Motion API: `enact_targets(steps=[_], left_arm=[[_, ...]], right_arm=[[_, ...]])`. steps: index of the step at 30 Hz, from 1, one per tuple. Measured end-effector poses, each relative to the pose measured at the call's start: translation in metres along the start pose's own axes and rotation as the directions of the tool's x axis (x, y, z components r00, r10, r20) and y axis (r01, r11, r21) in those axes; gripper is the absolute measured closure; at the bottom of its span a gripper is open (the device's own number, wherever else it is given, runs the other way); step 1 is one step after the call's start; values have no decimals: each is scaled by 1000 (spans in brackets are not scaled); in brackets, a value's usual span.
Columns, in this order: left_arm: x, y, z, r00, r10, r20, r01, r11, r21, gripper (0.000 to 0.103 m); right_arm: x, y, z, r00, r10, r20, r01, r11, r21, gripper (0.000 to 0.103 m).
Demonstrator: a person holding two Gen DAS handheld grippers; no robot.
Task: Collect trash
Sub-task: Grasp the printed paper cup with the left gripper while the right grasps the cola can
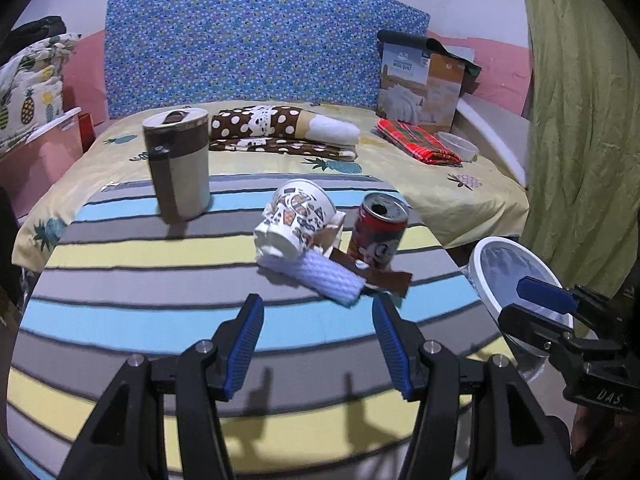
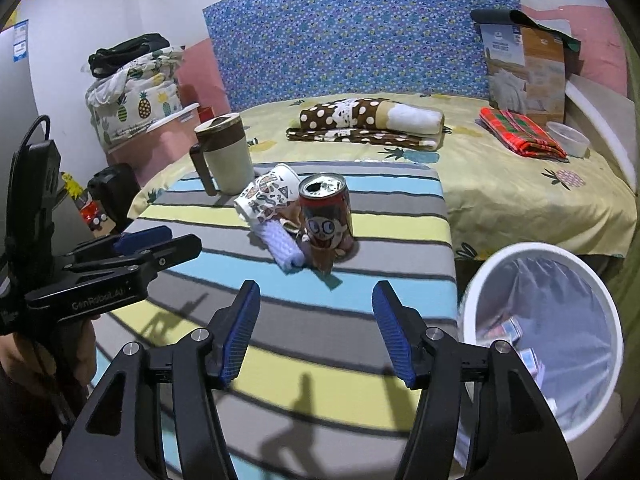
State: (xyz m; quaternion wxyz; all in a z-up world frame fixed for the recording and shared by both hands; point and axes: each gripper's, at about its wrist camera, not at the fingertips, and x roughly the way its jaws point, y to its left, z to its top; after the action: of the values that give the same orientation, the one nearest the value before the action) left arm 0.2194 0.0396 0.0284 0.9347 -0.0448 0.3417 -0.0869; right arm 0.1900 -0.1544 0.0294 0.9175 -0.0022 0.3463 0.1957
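On the striped table (image 1: 120,308) lies a small pile of trash: a crushed patterned paper cup (image 1: 296,216) on its side, a white foam sleeve (image 1: 328,276), a brown wrapper (image 1: 380,276) and an upright red can (image 1: 380,232) with its top open. My left gripper (image 1: 318,340) hovers open just short of the pile with nothing between its fingers. My right gripper (image 2: 316,332) is open too and empty, facing the red can (image 2: 326,220) and the paper cup (image 2: 268,196). A white bin (image 2: 540,340) lined with a clear bag stands to the right of the table.
A beige and brown lidded mug (image 1: 178,164) stands at the table's far left. Behind the table is a bed (image 1: 460,196) with folded cloths, a red plaid cloth (image 1: 418,142), a plastic tub (image 1: 458,146) and a cardboard box (image 1: 424,84). A green curtain (image 1: 580,120) hangs at right.
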Motion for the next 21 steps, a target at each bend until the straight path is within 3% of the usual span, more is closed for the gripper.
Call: enact_targets(steps=[14, 21], left_arm=[[66, 20, 31, 999, -18, -43, 19, 999, 34, 41], [92, 33, 38, 997, -21, -79, 22, 1000, 5, 41]], right_arm=[[42, -10, 27, 1000, -1, -18, 1, 1000, -4, 42], [58, -11, 38, 1000, 0, -14, -1, 1000, -17, 42]])
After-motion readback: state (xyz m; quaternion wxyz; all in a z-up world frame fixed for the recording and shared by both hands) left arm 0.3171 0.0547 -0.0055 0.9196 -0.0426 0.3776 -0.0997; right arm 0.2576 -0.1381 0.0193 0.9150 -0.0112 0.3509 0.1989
